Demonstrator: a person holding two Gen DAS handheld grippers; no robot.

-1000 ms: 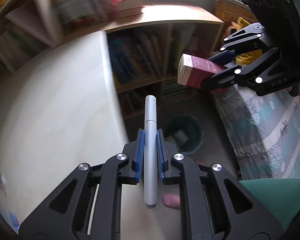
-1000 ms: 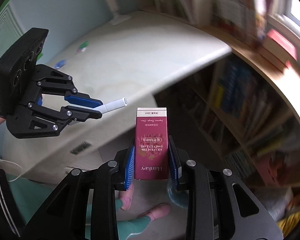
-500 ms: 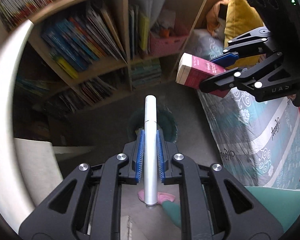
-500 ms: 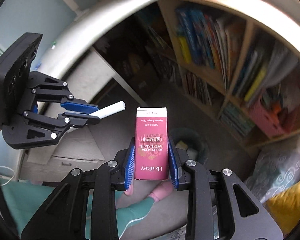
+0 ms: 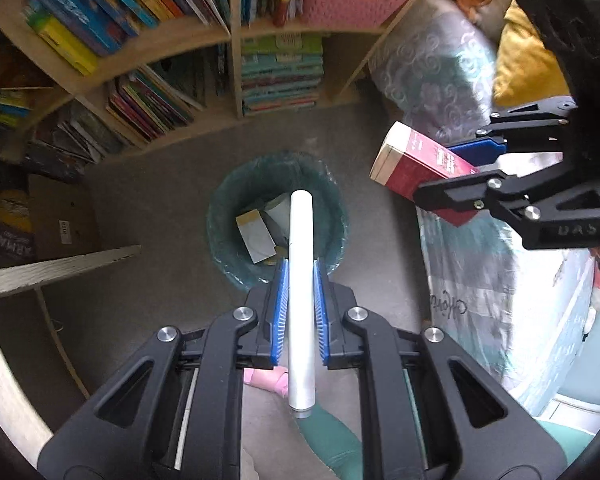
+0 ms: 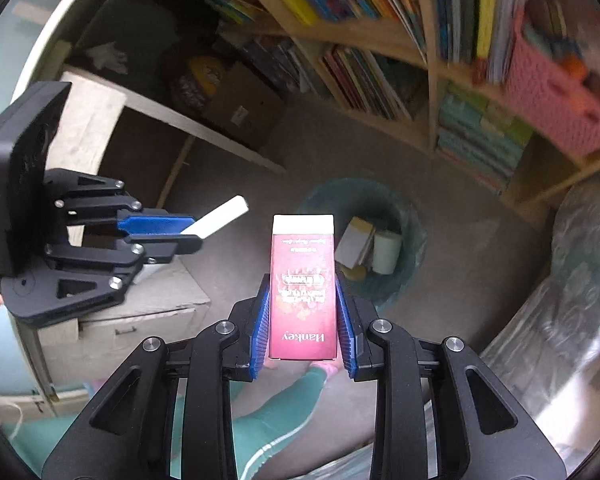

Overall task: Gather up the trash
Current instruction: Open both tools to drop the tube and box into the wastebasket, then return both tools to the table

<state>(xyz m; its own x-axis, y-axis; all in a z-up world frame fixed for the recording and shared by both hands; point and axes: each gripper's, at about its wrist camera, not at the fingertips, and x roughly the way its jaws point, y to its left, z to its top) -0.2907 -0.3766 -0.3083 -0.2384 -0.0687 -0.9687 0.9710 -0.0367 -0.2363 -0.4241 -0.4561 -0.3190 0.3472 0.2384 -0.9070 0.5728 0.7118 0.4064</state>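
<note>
Teal-lined bin (image 5: pixel 278 216), already holding scraps, is sitting at twelve o'clock just past the left tool (image 5: pixel 300 312), which is pointing steeply down and clamping a white marker (image 5: pixel 301 280); dropping it is what's left. From the right wrist, the right tool (image 6: pixel 301 316) is gripping a red carton (image 6: pixel 303 280) tilted downward, with the bin (image 6: pixel 413 216) lying at one o'clock and the carton likewise not yet dropped.
</note>
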